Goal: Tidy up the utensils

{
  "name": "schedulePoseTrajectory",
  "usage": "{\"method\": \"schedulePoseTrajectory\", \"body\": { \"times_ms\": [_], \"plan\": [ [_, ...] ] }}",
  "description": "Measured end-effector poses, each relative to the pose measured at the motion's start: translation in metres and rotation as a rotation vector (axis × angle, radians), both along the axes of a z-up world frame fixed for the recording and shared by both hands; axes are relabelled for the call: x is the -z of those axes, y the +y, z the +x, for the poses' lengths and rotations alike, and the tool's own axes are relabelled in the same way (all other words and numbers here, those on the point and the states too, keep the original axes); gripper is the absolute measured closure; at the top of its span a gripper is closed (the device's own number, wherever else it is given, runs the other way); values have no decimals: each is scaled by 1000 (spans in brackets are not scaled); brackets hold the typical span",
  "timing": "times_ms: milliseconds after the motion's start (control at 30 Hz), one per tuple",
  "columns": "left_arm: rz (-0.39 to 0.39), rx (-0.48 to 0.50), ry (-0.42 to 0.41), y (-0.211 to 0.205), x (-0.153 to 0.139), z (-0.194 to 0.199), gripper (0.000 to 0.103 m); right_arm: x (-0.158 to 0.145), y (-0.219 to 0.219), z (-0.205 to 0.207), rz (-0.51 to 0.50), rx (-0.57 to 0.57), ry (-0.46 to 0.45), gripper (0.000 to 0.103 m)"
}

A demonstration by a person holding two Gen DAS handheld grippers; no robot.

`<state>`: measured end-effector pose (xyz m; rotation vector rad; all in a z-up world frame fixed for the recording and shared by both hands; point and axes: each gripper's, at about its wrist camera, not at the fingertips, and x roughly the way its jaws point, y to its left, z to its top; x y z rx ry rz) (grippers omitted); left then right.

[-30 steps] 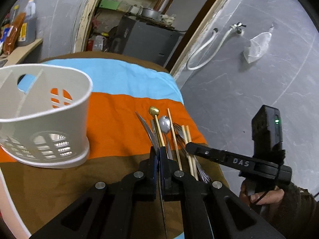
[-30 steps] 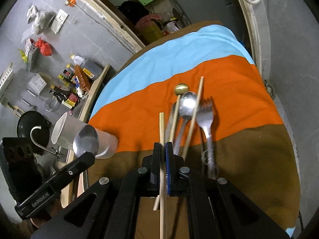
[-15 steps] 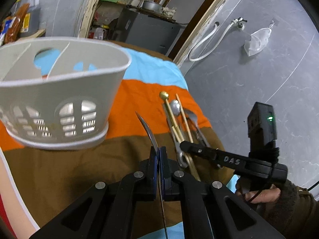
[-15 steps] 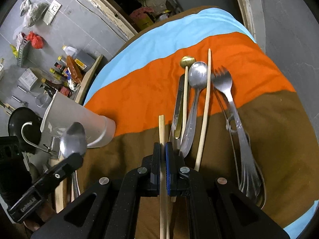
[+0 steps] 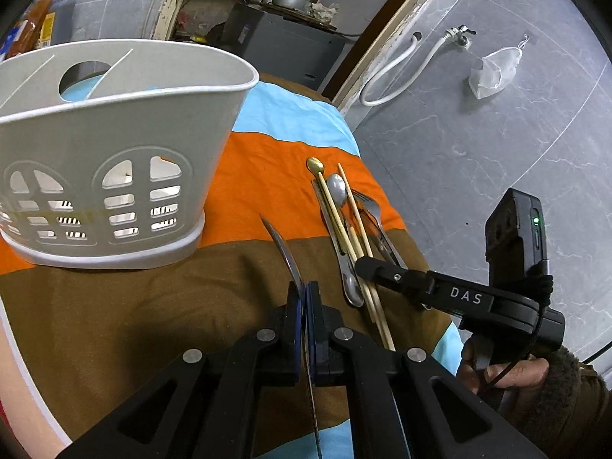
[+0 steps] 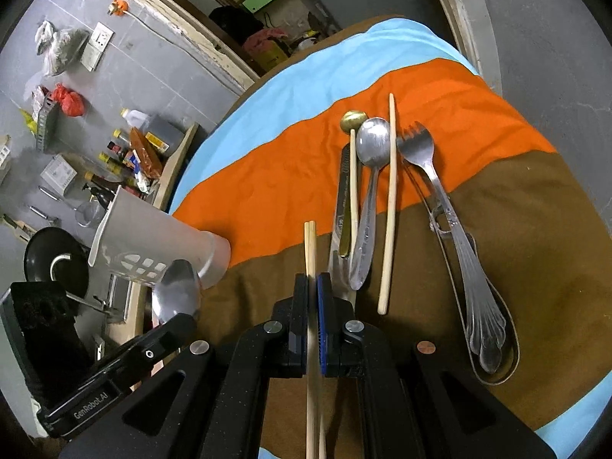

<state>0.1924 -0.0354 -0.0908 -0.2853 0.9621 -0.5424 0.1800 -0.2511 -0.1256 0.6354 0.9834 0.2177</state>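
1. Left tool [image 5: 305,298] pinches a steel spoon [image 5: 281,246] beside the white utensil caddy [image 5: 114,153].
2. Right tool [image 6: 313,298] pinches a wooden chopstick [image 6: 310,244] above the striped cloth [image 6: 267,176], near the remaining cutlery.

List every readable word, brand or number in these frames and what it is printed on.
"DAS": on the black right gripper, arm side.
"GenRobot.AI": on the black left gripper, arm side.
Labels on the bottles and packets on the wooden shelf: too small and blurred to read.

White hose [image 5: 397,72] and plastic bag [image 5: 493,74] hang on the wall.
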Motion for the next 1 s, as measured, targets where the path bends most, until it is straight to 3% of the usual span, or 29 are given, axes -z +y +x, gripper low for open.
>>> {"method": "schedulePoseTrajectory", "body": {
  "times_ms": [367,533,600,767,867,1000],
  "plan": [
    [4,7,15,1,8,0,100,4,4,0,-11,-21,16,98],
    [-7,1,-63,9,-18,-10,100,-19,6,-7,0,-16,-41,98],
    [-15,-17,-124,19,-38,-15,100,-41,9,-13,8,-16,-100,98],
    [-54,-153,-273,65,-94,-15,100,-124,33,-16,10,-22,-411,98],
    [-64,-249,-374,98,-124,-5,100,-159,49,-3,36,-6,-588,98],
    [-20,-371,-475,136,-146,20,100,-187,75,22,17,31,-728,98]
  ]
}}
